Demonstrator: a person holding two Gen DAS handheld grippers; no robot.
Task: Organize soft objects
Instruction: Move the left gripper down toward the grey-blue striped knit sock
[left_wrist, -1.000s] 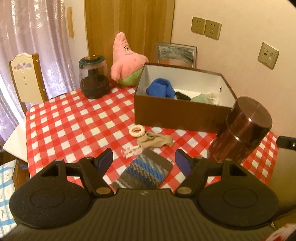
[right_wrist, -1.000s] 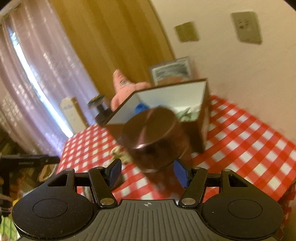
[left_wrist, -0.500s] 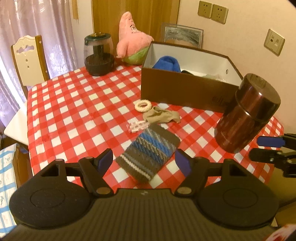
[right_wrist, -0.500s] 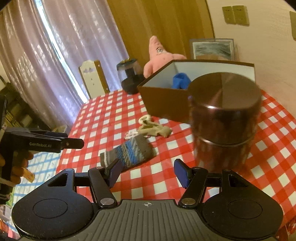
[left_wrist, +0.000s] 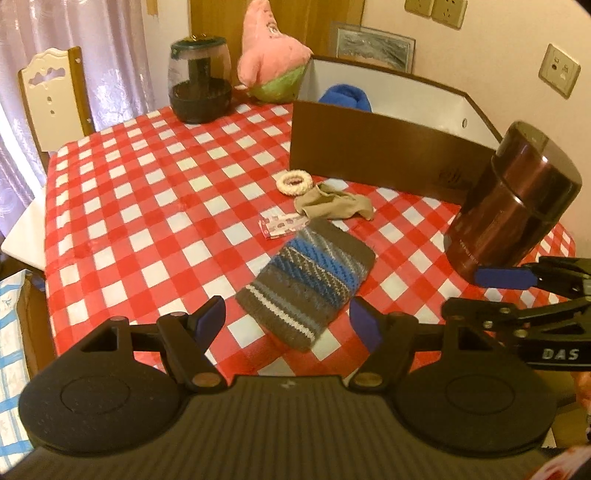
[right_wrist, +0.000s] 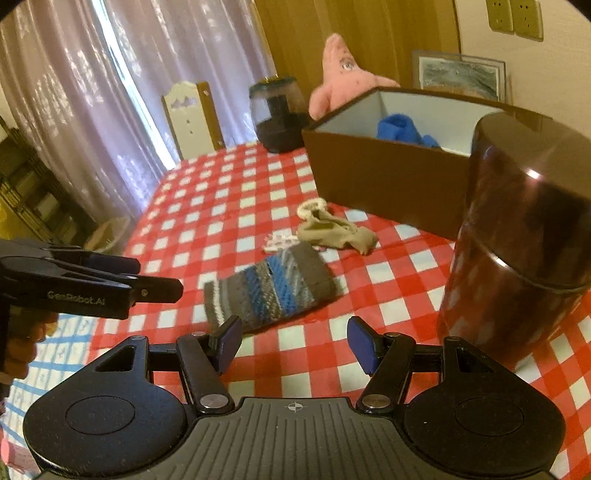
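On the red-and-white checked tablecloth (left_wrist: 122, 206), in front of the brown box (left_wrist: 373, 155), a striped knitted sock (left_wrist: 306, 280) is found lying flat, its cuff end turned away from the box and toward the near table edge. Between the sock and the box, a beige crumpled sock (left_wrist: 332, 203) is observed, with a cream scrunchie (left_wrist: 294, 182) just beside it on the side nearer the box's left corner. A small patterned packet (left_wrist: 282, 226) is noted touching or nearly touching the striped sock's far end. Inside the box, a blue soft item (left_wrist: 343, 98) is seen against the white lining. Behind the box's left corner a pink plush toy (left_wrist: 273, 66) is propped, and a dark-based jar (left_wrist: 199, 79) is set to the left of it. To the right of the box's front wall, a dark brown canister (left_wrist: 513, 206) is stood on the cloth.

The left gripper (left_wrist: 288, 321) is held above the sock's cuff end with its jaws wide apart and nothing between them; no contact with the sock is seen. The right gripper (right_wrist: 293, 341) is held over the cloth near the same sock, between it and the canister, jaws likewise apart and empty. A hand (right_wrist: 22, 343) is partly visible behind the left gripper in the right wrist view.
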